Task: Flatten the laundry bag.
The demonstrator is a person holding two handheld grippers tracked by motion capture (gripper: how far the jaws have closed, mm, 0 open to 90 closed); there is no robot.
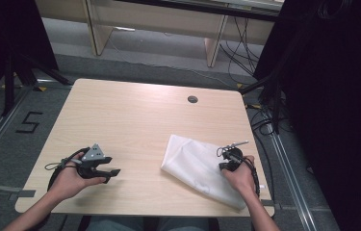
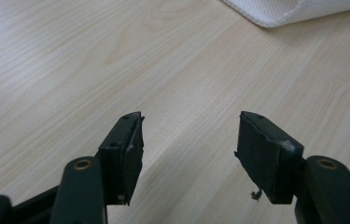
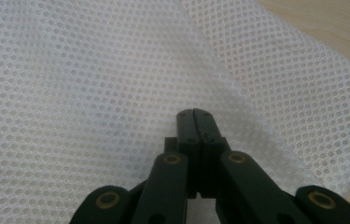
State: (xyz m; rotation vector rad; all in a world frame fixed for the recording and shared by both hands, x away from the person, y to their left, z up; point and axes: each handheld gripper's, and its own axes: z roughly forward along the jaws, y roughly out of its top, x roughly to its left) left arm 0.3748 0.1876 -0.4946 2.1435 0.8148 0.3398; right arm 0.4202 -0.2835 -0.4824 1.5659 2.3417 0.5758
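My right hand-held gripper sits over the white mesh cloth, its jaws pressed together; whether they pinch any mesh I cannot tell. The cloth lies on the desk, toward its near right corner. My left hand-held gripper is spread open above bare wood, near the cloth's edge

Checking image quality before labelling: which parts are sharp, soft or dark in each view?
High view: the table is evenly lit, but black curtains leave both sides nearly featureless. Left gripper view: the wood grain is sharp, while the left gripper fingers are slightly soft, with a faint shadow below them. Right gripper view: the white mesh cloth is crisp at centre, softer toward the edges; the right gripper is dim.
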